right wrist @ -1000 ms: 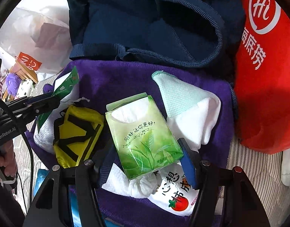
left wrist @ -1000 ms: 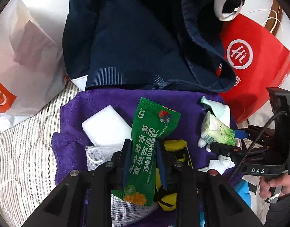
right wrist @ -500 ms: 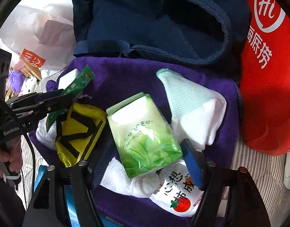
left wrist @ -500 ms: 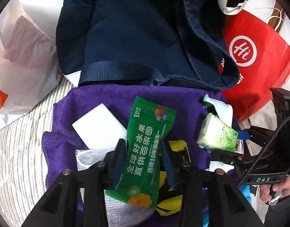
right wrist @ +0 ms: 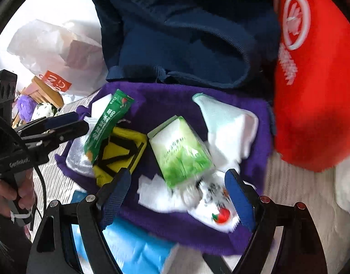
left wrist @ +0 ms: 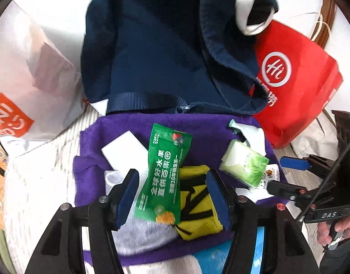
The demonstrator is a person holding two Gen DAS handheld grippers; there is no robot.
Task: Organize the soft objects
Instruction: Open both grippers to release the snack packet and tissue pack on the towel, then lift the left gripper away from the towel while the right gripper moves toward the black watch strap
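A purple towel (left wrist: 129, 123) (right wrist: 170, 100) holds several soft items. A green snack packet (left wrist: 163, 173) (right wrist: 106, 123) lies on a yellow-and-black cloth (left wrist: 197, 205) (right wrist: 120, 153). A green tissue pack (left wrist: 245, 162) (right wrist: 181, 150) lies beside a white-and-mint sock (right wrist: 227, 125). My left gripper (left wrist: 172, 196) is open, its jaws either side of the packet and yellow cloth. My right gripper (right wrist: 177, 196) is open, its jaws wide around the tissue pack's near end. Each gripper shows in the other's view, the left (right wrist: 61, 125) and the right (left wrist: 289, 173).
A dark blue bag (left wrist: 163, 57) (right wrist: 186, 34) lies open behind the towel. A red paper bag (left wrist: 296, 86) (right wrist: 312, 80) stands at the right, a white plastic bag (left wrist: 26, 80) at the left. A white sponge block (left wrist: 122, 150), a tomato-print sachet (right wrist: 218, 212) and a blue pack (right wrist: 129, 251) lie nearby.
Both grippers have opened: the left let go of the green packet, the right let go of the tissue pack. Both items now lie on the pile, and both grippers have drawn back a little.
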